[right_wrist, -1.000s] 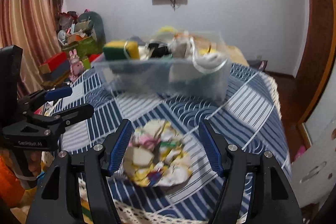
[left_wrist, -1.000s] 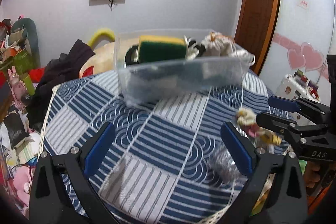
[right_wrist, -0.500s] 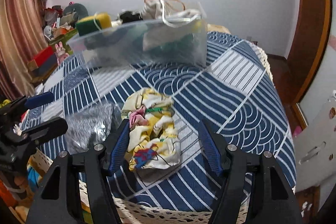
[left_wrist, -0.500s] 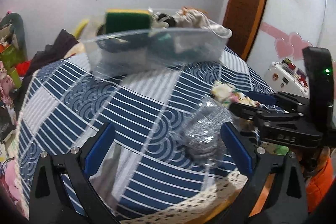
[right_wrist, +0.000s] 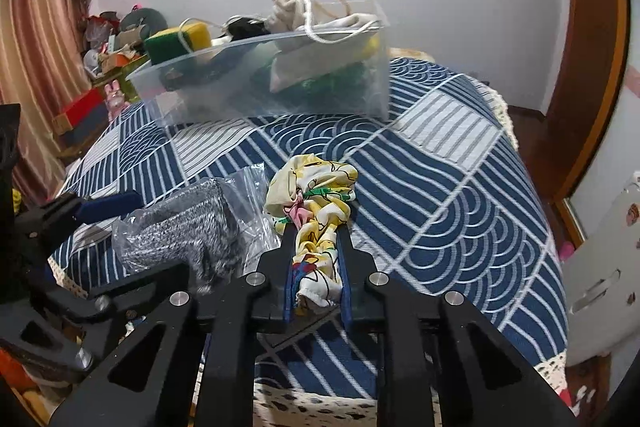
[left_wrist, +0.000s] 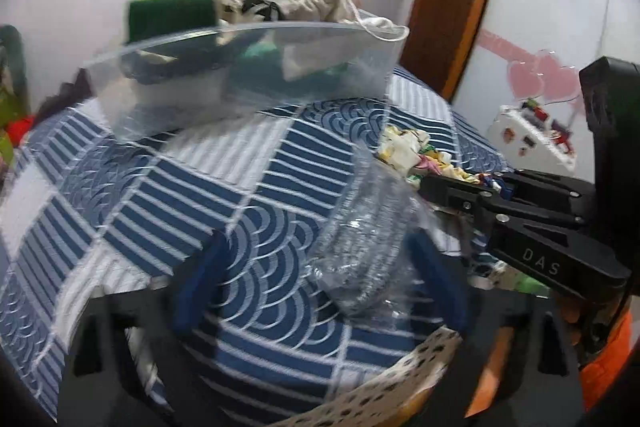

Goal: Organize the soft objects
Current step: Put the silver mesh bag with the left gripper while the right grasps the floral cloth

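Note:
A yellow floral cloth (right_wrist: 312, 183) lies bunched on the blue patterned tablecloth (right_wrist: 460, 195). My right gripper (right_wrist: 316, 229) is shut on its near end, and the cloth (left_wrist: 412, 155) shows ahead of that gripper (left_wrist: 430, 187) in the left wrist view. Just left of it lies a grey knitted item in a clear plastic bag (right_wrist: 188, 227). My left gripper (left_wrist: 318, 283) straddles that bag (left_wrist: 368, 239) with its jaws closing. The far pad is still well apart from the bag.
A clear plastic bin (right_wrist: 260, 87) stands at the back of the table, holding a green and yellow sponge (right_wrist: 176, 41), a white drawstring bag (right_wrist: 320, 19) and dark items. The table's lace-trimmed front edge (left_wrist: 420, 367) is just below both grippers. Clutter is piled by the curtain at left.
My right gripper has shut on the floral cloth. My left gripper has moved forward and down over the bagged grey item, and its jaws have narrowed.

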